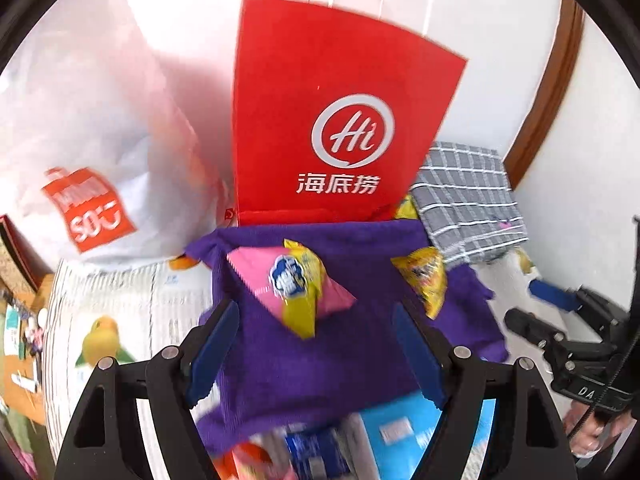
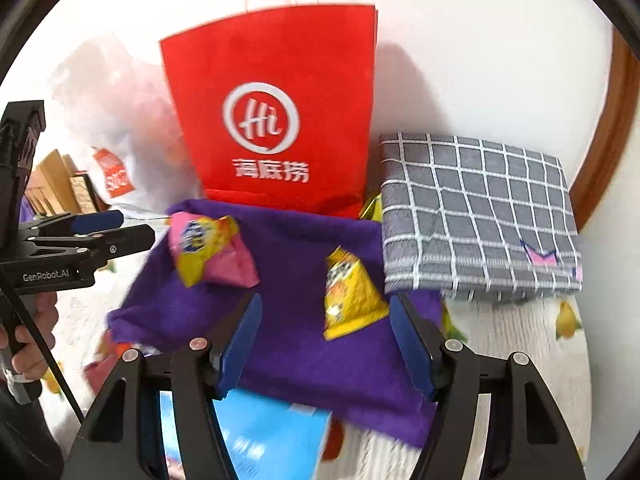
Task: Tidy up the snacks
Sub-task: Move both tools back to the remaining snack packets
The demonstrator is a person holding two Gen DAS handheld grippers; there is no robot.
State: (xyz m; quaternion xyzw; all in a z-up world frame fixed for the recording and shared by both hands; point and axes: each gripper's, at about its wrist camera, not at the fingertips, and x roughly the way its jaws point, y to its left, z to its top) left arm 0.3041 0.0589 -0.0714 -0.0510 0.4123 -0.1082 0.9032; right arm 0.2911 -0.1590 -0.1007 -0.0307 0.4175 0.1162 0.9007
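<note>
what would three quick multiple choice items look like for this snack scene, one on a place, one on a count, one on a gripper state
1. Where does the pink and yellow snack packet lie?
A. on the purple fleece cloth
B. inside the red paper carrier bag
C. on the grey checked folded cloth

2. How many snack packets lie on the purple cloth in the right wrist view?
A. none
B. two
C. five

3. How does the left gripper stand?
A. shut on the pink packet
B. shut on the purple cloth
C. open, holding nothing

Answers:
1 A: the pink packet rests on the purple cloth, in front of the upright red bag.
2 B: the pink one and the yellow snack packet are the only two on it.
3 C: its blue pads stand apart with only the cloth seen beyond them.
</note>
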